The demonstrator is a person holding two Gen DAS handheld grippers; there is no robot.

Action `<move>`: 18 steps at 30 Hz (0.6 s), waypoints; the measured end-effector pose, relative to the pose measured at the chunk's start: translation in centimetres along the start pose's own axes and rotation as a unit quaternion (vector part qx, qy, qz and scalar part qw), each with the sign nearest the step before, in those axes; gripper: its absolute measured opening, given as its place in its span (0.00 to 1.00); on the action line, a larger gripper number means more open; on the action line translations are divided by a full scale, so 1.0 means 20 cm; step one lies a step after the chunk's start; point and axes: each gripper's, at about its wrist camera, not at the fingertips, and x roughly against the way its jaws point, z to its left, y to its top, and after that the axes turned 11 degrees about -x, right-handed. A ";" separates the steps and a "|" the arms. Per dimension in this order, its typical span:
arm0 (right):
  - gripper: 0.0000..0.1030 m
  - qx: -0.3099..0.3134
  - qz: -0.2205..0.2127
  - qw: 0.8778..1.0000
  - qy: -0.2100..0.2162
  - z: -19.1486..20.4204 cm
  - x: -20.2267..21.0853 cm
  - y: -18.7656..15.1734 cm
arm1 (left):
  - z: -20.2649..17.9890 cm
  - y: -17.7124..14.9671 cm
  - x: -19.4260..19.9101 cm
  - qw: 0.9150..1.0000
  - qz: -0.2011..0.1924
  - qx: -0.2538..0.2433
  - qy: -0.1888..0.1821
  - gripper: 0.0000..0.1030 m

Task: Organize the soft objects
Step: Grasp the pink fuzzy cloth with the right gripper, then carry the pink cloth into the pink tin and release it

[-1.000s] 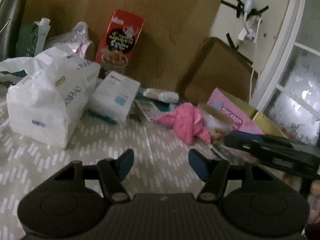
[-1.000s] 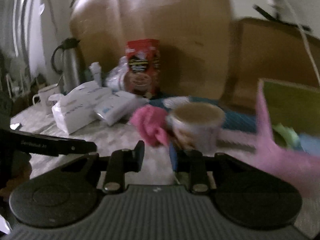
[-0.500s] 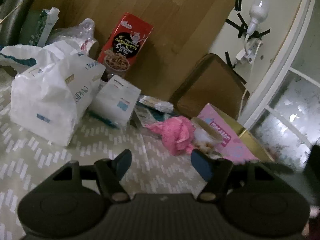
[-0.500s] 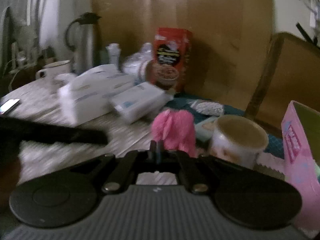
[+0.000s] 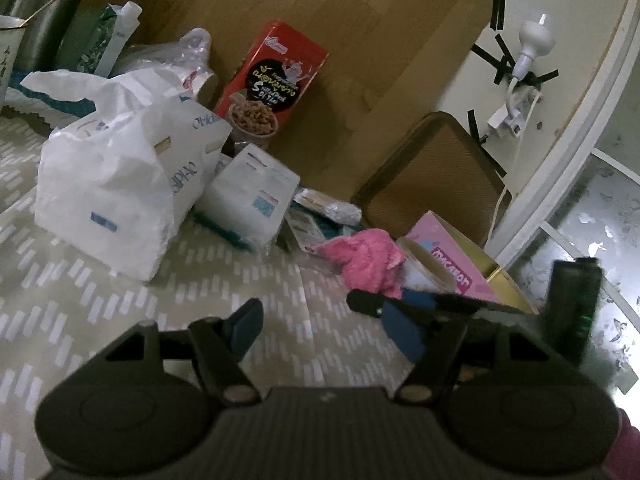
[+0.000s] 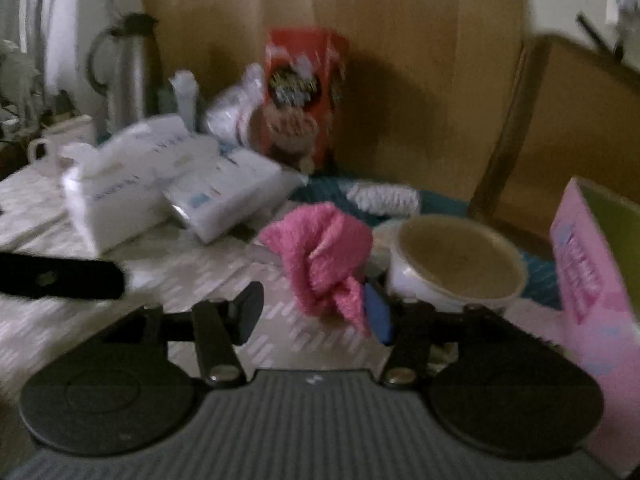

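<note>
Your right gripper (image 6: 316,312) has just been opening; its jaws stand apart, and the pink cloth (image 6: 324,252) on the table (image 6: 200,276) hangs just in front, its tip by the blue pad. Your left gripper (image 5: 324,328) has been opening too, and holds nothing. The red box's (image 5: 272,84) writing is too small to read.

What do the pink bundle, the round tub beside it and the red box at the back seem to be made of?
Pink bundle: probably terry or fleece cloth, with a fuzzy, matte surface and soft, crumpled folds.
Round tub: likely thin white plastic or coated paper; its rim is smooth and slightly shiny, but blur leaves this open.
Red box: printed cardboard with flat faces, sharp edges and a slight sheen.
</note>
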 end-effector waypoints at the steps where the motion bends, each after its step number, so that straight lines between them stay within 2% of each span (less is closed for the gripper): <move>1: 0.33 -0.007 0.011 1.000 -0.007 0.00 -0.04 0.00 | 0.00 0.00 0.00 1.000 -0.001 -0.001 0.001 0.68; 2: 0.29 -0.016 0.014 1.000 -0.019 0.00 -0.06 0.00 | 0.00 0.00 0.00 1.000 -0.001 -0.001 0.000 0.68; 4: 0.28 -0.031 0.011 0.999 -0.010 -0.01 -0.02 -0.02 | 0.00 0.00 0.01 1.000 -0.002 -0.003 -0.004 0.68; 6: 0.28 -0.039 0.009 0.999 0.012 -0.01 0.09 -0.06 | -0.01 0.00 0.01 1.000 0.000 -0.008 -0.015 0.68; 9: 0.28 -0.013 -0.009 0.999 0.039 0.04 0.33 -0.18 | -0.06 0.00 0.02 0.999 0.022 -0.022 -0.041 0.68; 12: 0.28 0.024 -0.019 0.999 0.024 0.07 0.52 -0.35 | -0.18 0.00 0.04 0.993 0.042 -0.028 -0.106 0.70; 13: 0.28 0.029 -0.016 0.999 0.018 0.07 0.55 -0.38 | -0.24 0.00 0.04 0.991 0.045 -0.044 -0.117 0.74; 14: 0.28 0.032 -0.013 0.999 0.010 0.06 0.57 -0.42 | -0.30 -0.01 0.04 0.990 0.048 -0.061 -0.121 0.80; 15: 0.28 0.036 -0.013 0.999 -0.002 0.06 0.59 -0.45 | -0.36 -0.01 0.03 0.988 0.051 -0.078 -0.125 0.82; 16: 0.28 0.040 -0.015 0.999 -0.013 0.06 0.60 -0.47 | -0.41 -0.01 0.01 0.986 0.055 -0.092 -0.128 0.83; 18: 0.28 0.040 -0.023 0.999 -0.015 0.05 0.62 -0.50 | -0.50 -0.03 -0.04 0.982 0.072 -0.121 -0.124 0.77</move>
